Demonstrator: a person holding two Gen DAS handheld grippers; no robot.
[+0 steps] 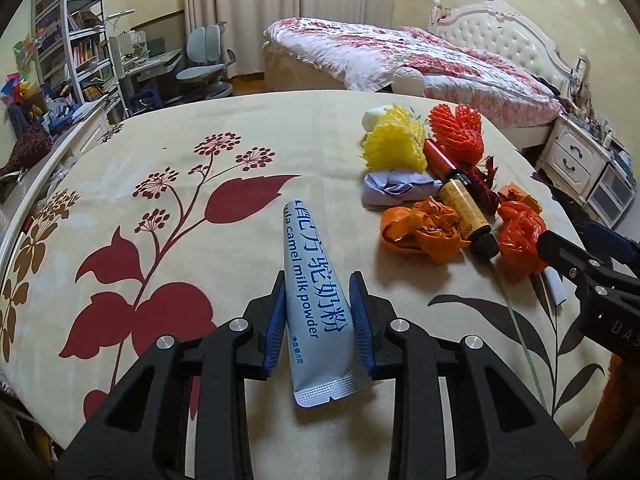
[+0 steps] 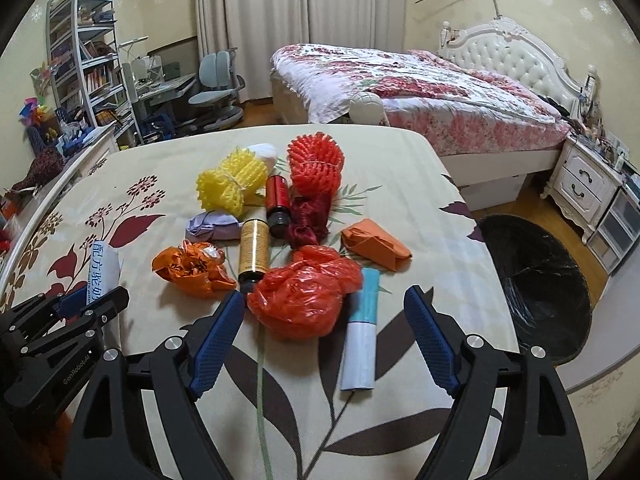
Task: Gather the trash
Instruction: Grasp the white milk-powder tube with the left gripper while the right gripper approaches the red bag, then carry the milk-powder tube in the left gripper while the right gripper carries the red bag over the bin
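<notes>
The left claw is clamped on a pale blue camel milk powder sachet, its blue pads pressing both long edges while the crimped end hangs back toward the wrist and the far end juts forward over the worktop. The hold sits near the sachet's lower half and looks firm enough; it should be carried level, so the long free end does not swing and twist out of the pads.

The right claw stands wide apart and holds nothing. Just ahead of it, slightly toward its left finger, lies a crumpled red plastic bag; a white and teal tube lies between the fingers, closer to the right one. If the bag is next, the claw should go in low and bunch the loose film at its thickest part, as a thin fold would likely slip free.

Further ahead are an orange wrapper, an amber bottle, a folded orange packet and a lilac wad. Beyond those sit yellow foam net, a red bottle and red foam net.

Off the worktop's edge, to the right of the right claw, stands a black-lined bin, the likely drop point.
</notes>
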